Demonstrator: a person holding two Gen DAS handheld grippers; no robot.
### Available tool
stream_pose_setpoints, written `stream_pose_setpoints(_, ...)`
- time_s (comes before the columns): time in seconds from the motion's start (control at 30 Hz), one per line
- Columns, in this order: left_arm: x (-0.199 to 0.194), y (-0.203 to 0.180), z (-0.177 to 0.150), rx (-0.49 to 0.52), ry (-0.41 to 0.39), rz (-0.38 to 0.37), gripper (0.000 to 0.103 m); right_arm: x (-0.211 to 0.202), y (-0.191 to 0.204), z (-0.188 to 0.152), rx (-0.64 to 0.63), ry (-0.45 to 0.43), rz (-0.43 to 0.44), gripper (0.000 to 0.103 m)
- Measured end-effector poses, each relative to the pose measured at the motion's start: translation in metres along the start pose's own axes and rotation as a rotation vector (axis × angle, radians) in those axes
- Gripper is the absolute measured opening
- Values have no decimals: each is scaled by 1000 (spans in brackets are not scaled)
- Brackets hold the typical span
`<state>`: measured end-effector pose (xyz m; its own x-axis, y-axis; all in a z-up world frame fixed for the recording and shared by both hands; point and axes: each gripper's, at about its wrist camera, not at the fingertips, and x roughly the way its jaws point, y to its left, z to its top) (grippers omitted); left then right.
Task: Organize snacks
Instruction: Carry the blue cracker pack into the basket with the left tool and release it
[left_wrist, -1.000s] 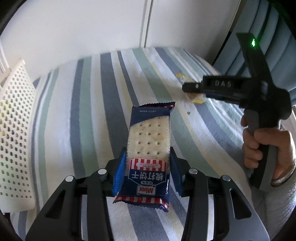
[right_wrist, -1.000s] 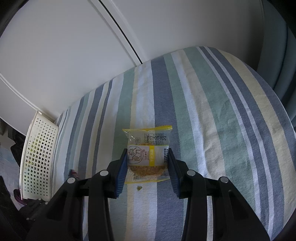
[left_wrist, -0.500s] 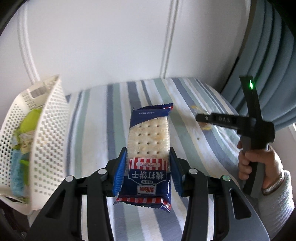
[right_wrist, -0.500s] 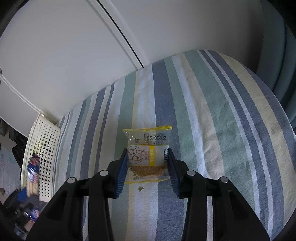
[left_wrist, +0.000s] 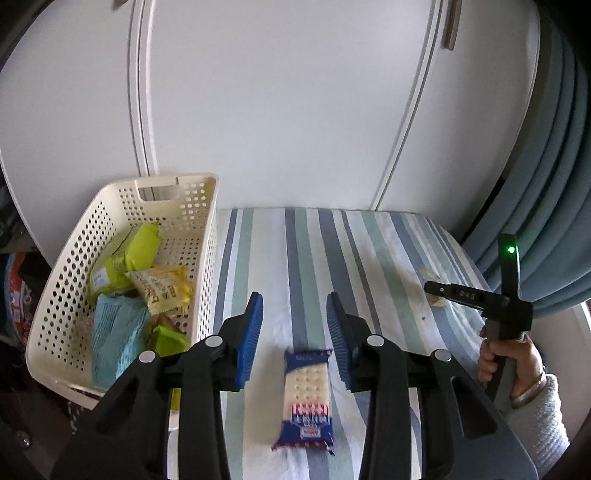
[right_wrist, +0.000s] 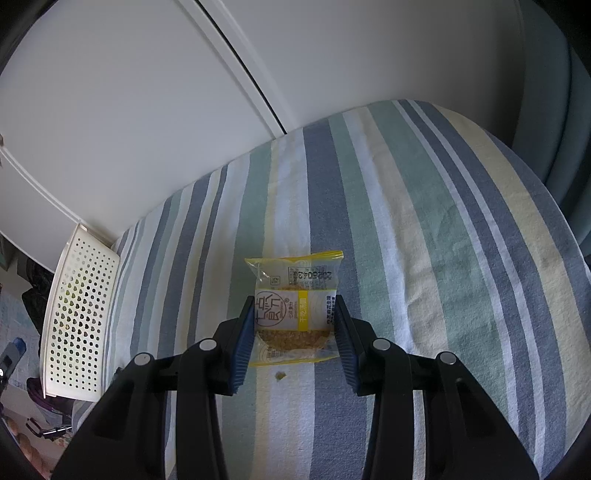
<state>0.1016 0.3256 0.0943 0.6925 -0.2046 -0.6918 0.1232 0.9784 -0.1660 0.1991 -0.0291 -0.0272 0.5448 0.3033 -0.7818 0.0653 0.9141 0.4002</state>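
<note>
**Cracker packet free of the left claw, peanut-cake packet clamped in the right**

Your left gripper (left_wrist: 294, 326) stands wide open with nothing between its blue pads; in the left wrist view the blue cracker packet (left_wrist: 306, 398) shows below and between them, lower centre of the frame, against the striped cloth (left_wrist: 295, 258). It looks slightly blurred, and you cannot tell from this view whether it lies on the cloth or is in the air above it. The cream perforated basket (left_wrist: 207, 236) sits at the left of that frame, just beside the cloth's edge, and holds several packets: a lime-green one (left_wrist: 136, 247) near the far end, a yellow one (left_wrist: 162, 288) in the middle, a light-blue one (left_wrist: 114, 332) toward the near end. The cracker packet is outside the basket, to its right.

Your right gripper (right_wrist: 294, 332) is closed to the width of a clear yellow-edged peanut-cake packet (right_wrist: 295, 306), both pads pressing its sides, centre of the right wrist frame. A small crumb (right_wrist: 280, 376) lies on the cloth just below the packet. In the left wrist view the same tool appears at the right edge, with your right hand (left_wrist: 509, 362) around its handle and a green light (left_wrist: 511, 250) on its upright part.
</note>
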Motion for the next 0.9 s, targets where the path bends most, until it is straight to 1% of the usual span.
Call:
stream_pose_setpoints(0.1,7,-13,-12,33,43,-19,39,0,0,0,1,1,-1,41)
stream_pose_setpoints(0.13,11,-21,-19,58,69,-22,45,0,0,0,3,2,0,41)
stream_pose_setpoints(0.17,17,-27,-27,71,82,-23,55,0,-1,0,5,1,2,41)
stream_pose_setpoints(0.2,22,-33,-33,87,97,-24,60,0,-1,1,8,1,3,41)
stream_pose_setpoints(0.23,27,-39,-40,108,116,-24,68,1,-1,1,9,1,4,41)
stream_pose_setpoints(0.27,33,-44,-46,127,131,-22,72,1,-2,1,11,2,7,41)
stream_pose_setpoints(0.3,40,-49,-52,149,152,-14,72,1,-2,1,13,1,8,41)
stream_pose_setpoints(0.37,51,-51,-59,155,187,-1,72,0,-4,1,14,1,10,41)
stream_pose_setpoints(0.5,78,-43,-69,124,262,22,72,0,-3,1,14,2,13,41)
stream_pose_setpoints(0.6,93,-39,-74,121,301,31,71,0,-4,1,12,2,14,41)
stream_pose_setpoints(0.63,96,-38,-75,121,309,33,67,0,-4,1,12,2,13,41)
stream_pose_setpoints(0.67,100,-37,-77,119,319,33,58,0,-4,1,11,1,13,41)
stream_pose_setpoints(0.7,104,-36,-78,115,331,36,55,0,-4,1,13,1,13,41)
stream_pose_setpoints(0.77,107,-35,-79,103,332,43,45,0,-3,1,14,1,12,41)
stream_pose_setpoints(0.9,99,-32,-80,76,295,22,45,0,-3,1,13,1,12,41)
